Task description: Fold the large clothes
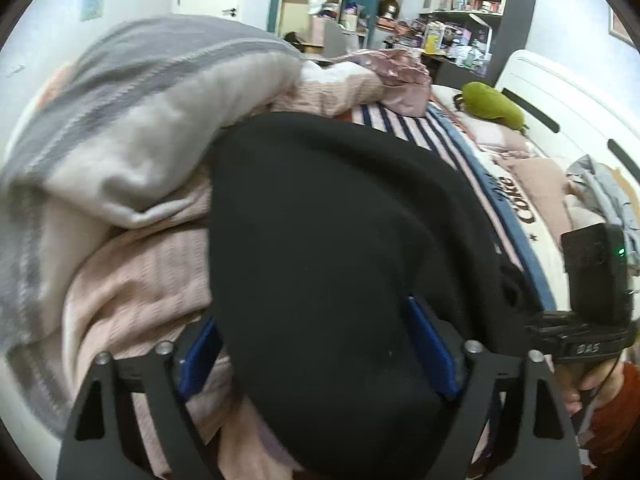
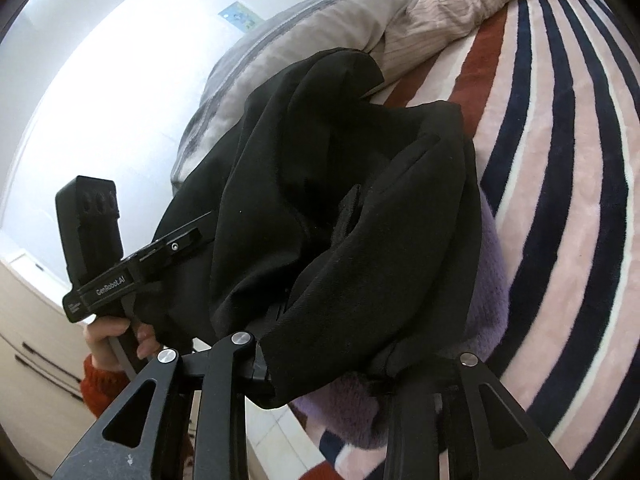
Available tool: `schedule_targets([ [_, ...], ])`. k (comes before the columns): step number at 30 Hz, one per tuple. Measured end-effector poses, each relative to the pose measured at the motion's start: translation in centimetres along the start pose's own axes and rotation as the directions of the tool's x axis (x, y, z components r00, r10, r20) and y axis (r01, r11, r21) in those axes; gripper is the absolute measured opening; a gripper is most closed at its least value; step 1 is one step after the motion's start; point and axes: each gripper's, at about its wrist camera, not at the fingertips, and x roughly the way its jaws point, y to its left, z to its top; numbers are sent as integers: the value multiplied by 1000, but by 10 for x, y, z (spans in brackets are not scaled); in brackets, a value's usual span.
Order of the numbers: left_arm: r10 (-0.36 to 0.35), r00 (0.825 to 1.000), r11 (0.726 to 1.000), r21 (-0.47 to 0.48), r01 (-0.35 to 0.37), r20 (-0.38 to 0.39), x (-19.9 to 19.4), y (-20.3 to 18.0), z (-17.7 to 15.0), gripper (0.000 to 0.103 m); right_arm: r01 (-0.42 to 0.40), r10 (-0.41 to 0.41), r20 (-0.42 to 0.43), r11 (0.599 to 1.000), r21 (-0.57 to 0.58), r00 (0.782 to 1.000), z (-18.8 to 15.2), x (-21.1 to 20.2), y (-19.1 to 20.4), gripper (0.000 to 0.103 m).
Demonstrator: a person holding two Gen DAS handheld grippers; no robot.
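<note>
A large black garment [image 1: 328,220] lies bunched on the bed, over a pink knit blanket and a striped one. My left gripper [image 1: 316,344] is open: its blue pads [image 1: 200,360] stand wide apart with the black cloth lying loosely between them. In the right wrist view the same garment [image 2: 320,184] is heaped in thick folds. My right gripper [image 2: 332,368] has a fold of it gathered between its jaws; the cloth hides the fingertips. The left tool's body [image 2: 132,264] pokes into the heap from the left, held by a hand [image 2: 116,332] in a red sleeve.
A grey-and-white duvet [image 1: 140,120] rises to the left, on the pink knit blanket [image 1: 132,280]. The striped blanket [image 2: 560,160] covers the bed to the right, with a purple fluffy cloth [image 2: 488,280] under the garment. A green plush [image 1: 492,104] lies by the white headboard [image 1: 560,92]. Cluttered shelves [image 1: 468,0] stand behind.
</note>
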Motion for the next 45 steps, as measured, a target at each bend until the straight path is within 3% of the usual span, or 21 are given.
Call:
schedule_targets([
  [8, 114, 993, 993, -26, -113, 38, -46, -12, -22, 89, 52, -53, -9, 997, -53, 999, -12, -22, 8, 29],
  [14, 259, 962, 965, 21, -262, 89, -79, -51, -38, 93, 80, -79, 24, 993, -84, 997, -30, -58, 4, 30],
  [16, 290, 951, 955, 30, -295, 109, -87, -70, -43, 95, 119, -113, 54, 985, -128, 992, -38, -78, 5, 41],
  [22, 324, 926, 937, 69, -342, 193, -100, -134, -49, 96, 237, -208, 139, 940, -247, 968, -66, -138, 6, 55],
  [26, 278, 917, 944, 92, -315, 285, -106, -198, -54, 101, 328, -275, 214, 904, -274, 937, -87, -188, -2, 61],
  [30, 207, 907, 959, 107, -263, 367, -110, -259, -58, 102, 437, -351, 306, 854, -282, 885, -112, -244, -11, 70],
  [34, 144, 878, 968, 119, -221, 456, -116, -318, -64, 102, 537, -417, 398, 802, -261, 817, -136, -300, -13, 73],
  [37, 83, 855, 981, 107, -160, 513, -124, -358, -71, 102, 615, -451, 496, 752, -238, 742, -156, -343, -6, 85],
  [39, 52, 842, 986, 106, -128, 537, -129, -378, -76, 102, 654, -462, 549, 724, -221, 697, -169, -368, -1, 86],
  [43, 24, 819, 984, 129, -119, 573, -138, -408, -84, 103, 714, -462, 657, 679, -170, 595, -193, -413, 17, 102],
  [45, 8, 815, 985, 134, -106, 580, -143, -417, -86, 103, 732, -456, 692, 664, -154, 560, -201, -426, 24, 103],
])
